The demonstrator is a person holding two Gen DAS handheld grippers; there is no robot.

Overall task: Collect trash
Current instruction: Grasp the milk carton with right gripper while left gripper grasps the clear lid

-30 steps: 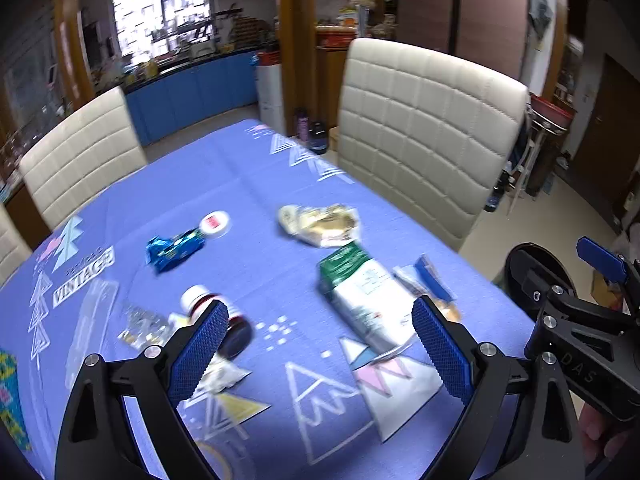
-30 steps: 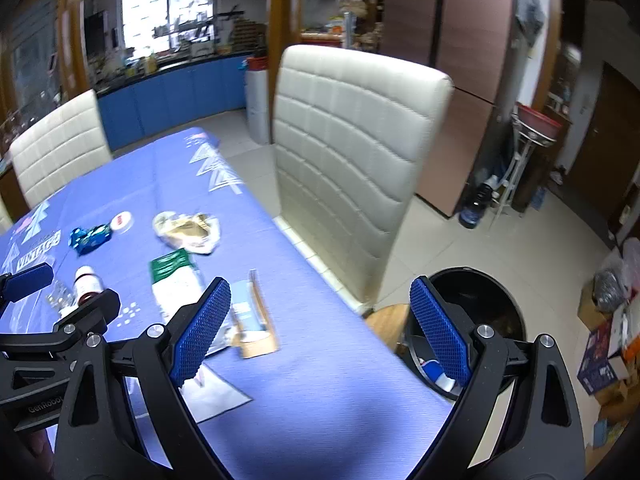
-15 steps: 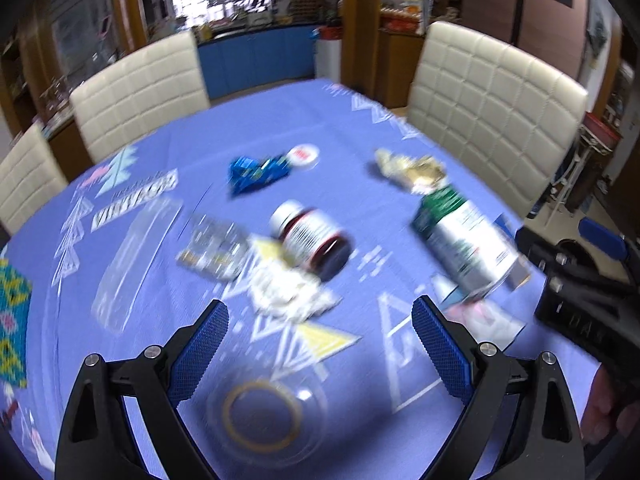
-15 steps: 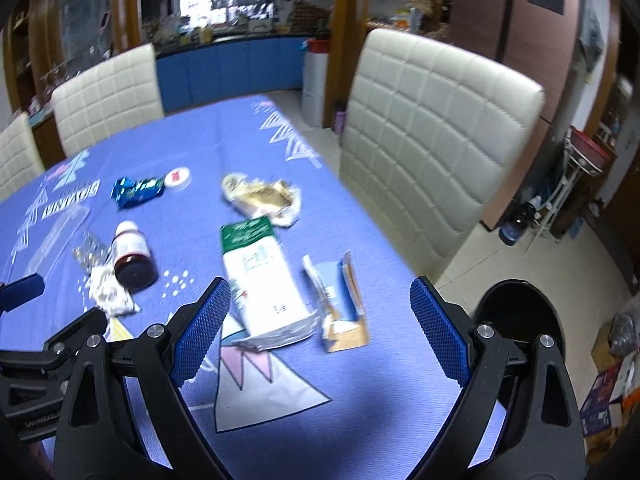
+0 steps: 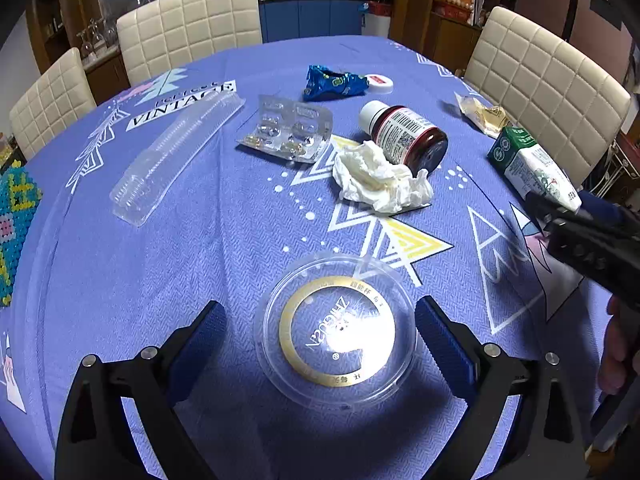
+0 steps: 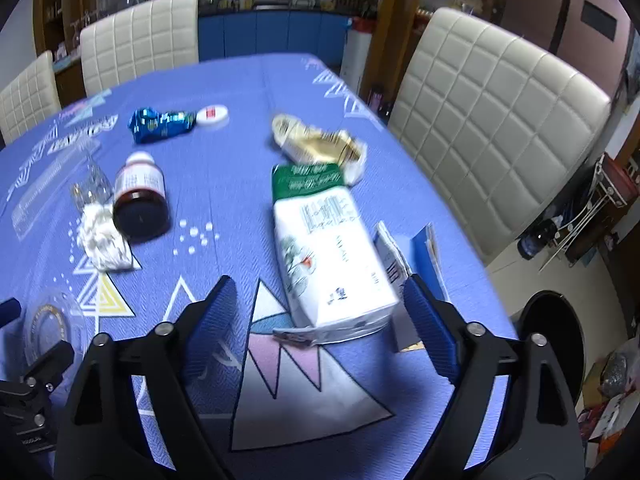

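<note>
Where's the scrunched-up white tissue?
The crumpled tissue lies on the blue tablecloth in the middle of the left wrist view, right against the base of the tipped-over brown bottle, with the blister pack to its left.

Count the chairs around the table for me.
3: one chair at the table's right side, behind the carton, one at the far end, and one at the far left corner. Others may sit out of frame.

Hovering with right gripper jaws closing a little yet apart over carton; lying past the left finger, bottle and tissue.
</note>
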